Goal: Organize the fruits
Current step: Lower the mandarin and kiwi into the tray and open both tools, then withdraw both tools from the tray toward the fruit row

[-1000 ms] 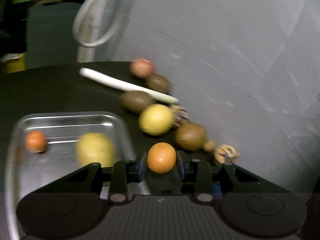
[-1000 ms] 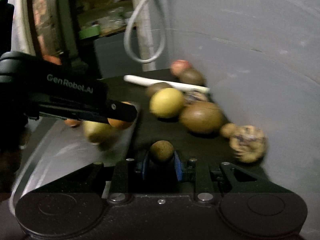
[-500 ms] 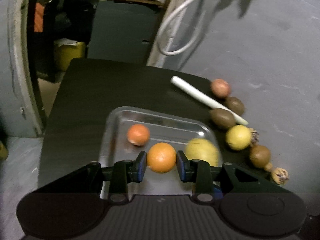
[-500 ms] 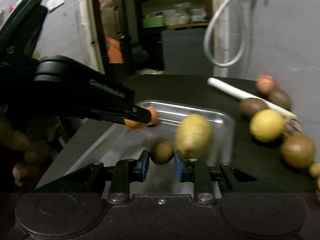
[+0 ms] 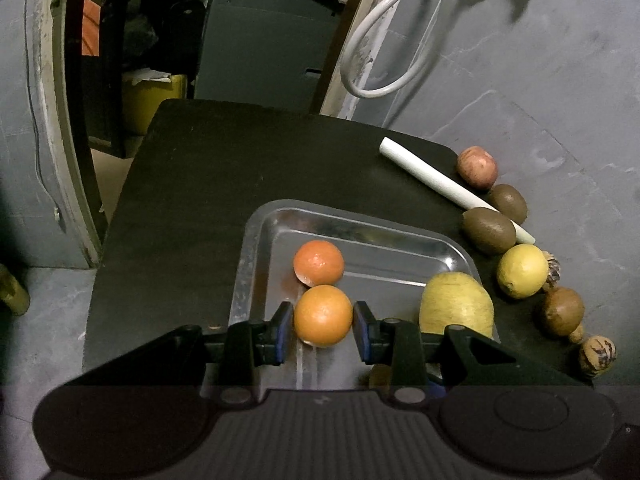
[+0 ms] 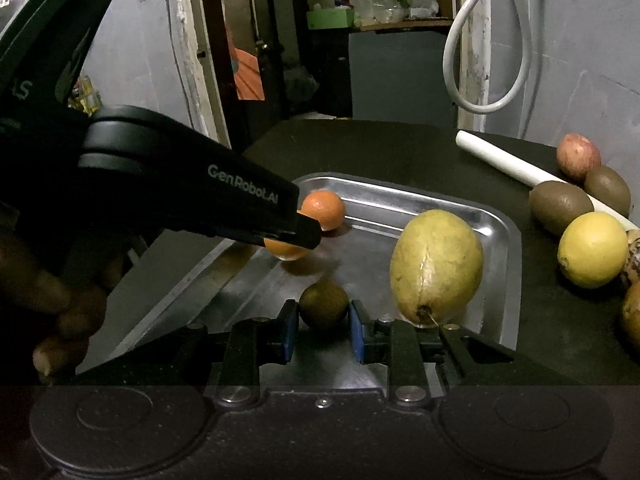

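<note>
- The left gripper [image 5: 323,316] has its jaws pinching an orange [image 5: 323,315], one blue pad against each side of the fruit, held over the near part of the steel tray [image 5: 360,226].
- Just beyond those jaws a second orange [image 5: 318,263] lies in the tray, nearly touching the held one in the left wrist view.
- To the right of the left jaws a large yellow-green oval fruit [image 5: 456,305] lies in the tray against its right wall.
- The right gripper [image 6: 323,314] has its jaws pinching a small brown round fruit [image 6: 323,305], also over the tray's near part.
- Just right of the right jaws stands the same yellow-green fruit [image 6: 437,265], with its stem end toward the camera.
- Ahead and to the left of the right jaws the left gripper [image 6: 308,236] reaches in over the tray; its orange [image 6: 285,250] shows below the tip, and the lying orange [image 6: 325,209] is just past it.
- A hand [image 6: 60,320] grips that tool at the left edge, dim and partly hidden.
- Farther right of both jaws, off the tray on the black bench [image 5: 208,184], a row of fruit runs along the grey wall: a lemon [image 5: 522,271], two kiwis [image 5: 489,230], a reddish apple [image 5: 477,167], and some brown round fruits nearer the camera.
- A white tube [image 5: 436,179] lies slantwise between the tray and that row.
</note>
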The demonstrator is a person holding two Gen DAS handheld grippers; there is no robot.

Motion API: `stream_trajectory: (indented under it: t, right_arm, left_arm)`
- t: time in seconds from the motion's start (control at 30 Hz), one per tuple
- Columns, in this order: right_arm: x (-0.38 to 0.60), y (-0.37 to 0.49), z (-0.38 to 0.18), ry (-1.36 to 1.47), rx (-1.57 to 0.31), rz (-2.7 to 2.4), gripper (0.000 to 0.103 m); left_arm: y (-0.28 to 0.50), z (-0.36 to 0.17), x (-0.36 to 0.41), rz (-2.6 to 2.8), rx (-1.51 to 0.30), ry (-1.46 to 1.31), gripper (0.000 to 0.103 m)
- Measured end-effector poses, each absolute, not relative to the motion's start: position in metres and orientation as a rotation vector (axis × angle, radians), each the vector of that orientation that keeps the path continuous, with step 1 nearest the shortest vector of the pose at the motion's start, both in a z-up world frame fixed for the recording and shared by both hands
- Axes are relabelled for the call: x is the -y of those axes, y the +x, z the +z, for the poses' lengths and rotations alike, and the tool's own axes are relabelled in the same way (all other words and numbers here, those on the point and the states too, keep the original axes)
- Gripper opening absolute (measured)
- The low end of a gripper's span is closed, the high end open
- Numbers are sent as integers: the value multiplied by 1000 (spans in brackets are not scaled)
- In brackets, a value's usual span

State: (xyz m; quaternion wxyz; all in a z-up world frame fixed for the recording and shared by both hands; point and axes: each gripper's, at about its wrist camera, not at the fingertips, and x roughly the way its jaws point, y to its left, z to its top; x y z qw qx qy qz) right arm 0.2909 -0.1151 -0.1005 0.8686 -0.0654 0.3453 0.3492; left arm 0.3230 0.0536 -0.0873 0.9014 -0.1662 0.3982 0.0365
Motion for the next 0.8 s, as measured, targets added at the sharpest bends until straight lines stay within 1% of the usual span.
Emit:
stream_trajectory:
  t: [0.3, 0.4, 0.43, 0.47, 0.5, 0.57, 0.6, 0.67, 0.7, 0.77, 0.8]
  right_arm:
    - [111, 293, -101, -146, -726, 720, 30]
    - [112, 292, -100, -145, -734, 711, 34]
    - [113, 291, -99, -146, -733, 706, 38]
    - [114, 289, -97, -145, -733, 699, 42]
    - [116, 288, -96, -142, -731, 693, 43]
    - [119, 283, -92, -139, -726, 679, 48]
    - [121, 280, -90, -137, -724, 670, 50]
    - [124, 272, -84, -127, -716, 652, 59]
    - [126, 268, -81, -121, -711, 644, 61]
    - [130, 259, -75, -107, -700, 628, 70]
    - [132, 252, -71, -99, -692, 619, 72]
  left_arm:
    - [325, -91, -53, 75, -831, -338, 35]
    - [326, -93, -54, 67, -840, -343, 36]
    - [326, -94, -54, 66, -842, -349, 38]
    - [326, -93, -55, 64, -847, -354, 40]
    - [324, -92, -56, 59, -848, -357, 41]
    - [320, -89, -57, 50, -845, -362, 49]
    - [317, -87, -57, 44, -841, -369, 50]
    - [309, -80, -58, 31, -829, -382, 59]
    - [304, -76, -58, 29, -821, -382, 62]
    - [293, -66, -59, 25, -802, -377, 73]
    - [287, -61, -60, 23, -791, -375, 77]
